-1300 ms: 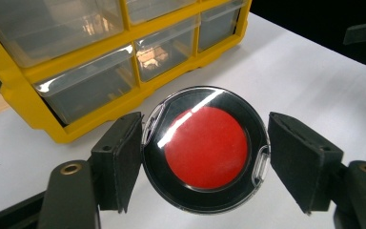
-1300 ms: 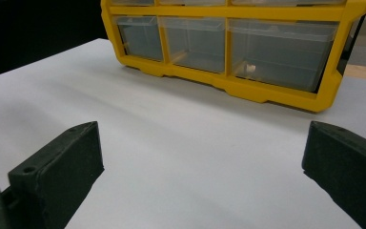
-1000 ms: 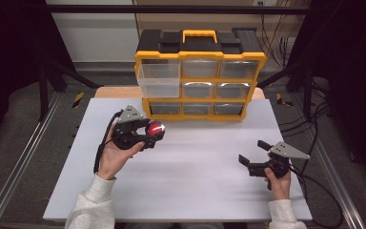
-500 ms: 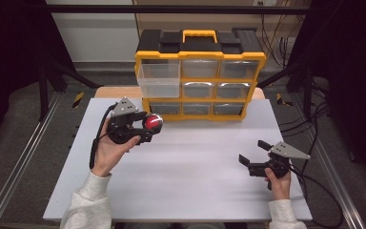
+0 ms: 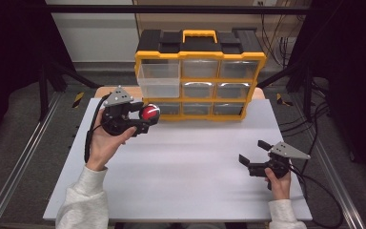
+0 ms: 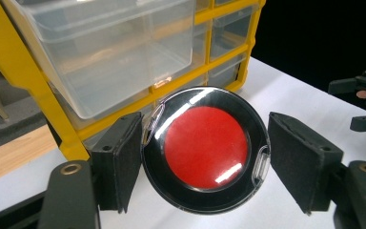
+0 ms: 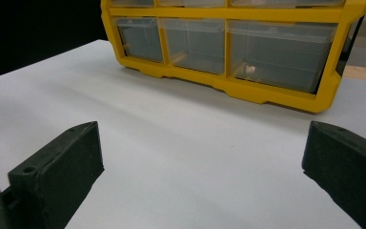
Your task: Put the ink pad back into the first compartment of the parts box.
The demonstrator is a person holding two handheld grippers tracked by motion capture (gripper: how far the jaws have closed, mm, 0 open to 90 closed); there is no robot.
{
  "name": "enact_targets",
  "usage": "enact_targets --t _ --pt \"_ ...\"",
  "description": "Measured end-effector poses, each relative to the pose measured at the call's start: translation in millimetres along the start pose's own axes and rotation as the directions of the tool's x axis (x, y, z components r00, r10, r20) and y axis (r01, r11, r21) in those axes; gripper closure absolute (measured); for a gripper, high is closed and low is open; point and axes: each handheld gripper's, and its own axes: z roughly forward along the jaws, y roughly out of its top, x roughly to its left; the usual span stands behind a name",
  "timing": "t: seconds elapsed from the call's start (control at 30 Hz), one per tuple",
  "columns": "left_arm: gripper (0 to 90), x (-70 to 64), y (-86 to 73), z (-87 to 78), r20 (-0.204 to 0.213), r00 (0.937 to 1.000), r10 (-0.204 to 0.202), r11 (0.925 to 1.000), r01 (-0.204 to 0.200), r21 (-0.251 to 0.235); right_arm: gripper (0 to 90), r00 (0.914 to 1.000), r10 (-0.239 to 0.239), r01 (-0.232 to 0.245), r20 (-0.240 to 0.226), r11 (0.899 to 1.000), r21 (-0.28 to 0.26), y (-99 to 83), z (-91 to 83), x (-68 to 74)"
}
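A round disc with a red centre and a glossy black rim sits between the jaws of my left gripper, which is shut on it and held above the table's left side, just in front of the yellow organizer. In the left gripper view the disc is pressed between both pads, below a clear drawer that is pulled out. My right gripper rests low at the right front of the table, open with nothing between its fingers.
The organizer has a black top, a yellow handle and several clear drawers; its top-left drawer sticks out. The white table top lies in front of it. Metal rails run along the table's left side, cables at the right.
My left gripper has carried the disc farther from the person and slightly left, closer to the organizer's drawers. The right gripper has not moved.
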Motion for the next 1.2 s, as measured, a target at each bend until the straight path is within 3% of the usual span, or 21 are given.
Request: enact_targets --t 0.63,1.2 --pt "29.4 -0.7 33.5 -10.1 -0.013 0.9998 0.017 0.9993 -0.018 -0.032 0.4 1.0000 0.001 -0.001 0.000 1.000 0.001 0.0 0.1 -0.1" --pt "29.4 -1.1 63.1 -8.1 -0.026 0.9995 0.018 0.9984 -0.020 -0.053 0.4 1.0000 0.000 0.000 0.000 1.000 0.001 0.1 0.0 -0.3"
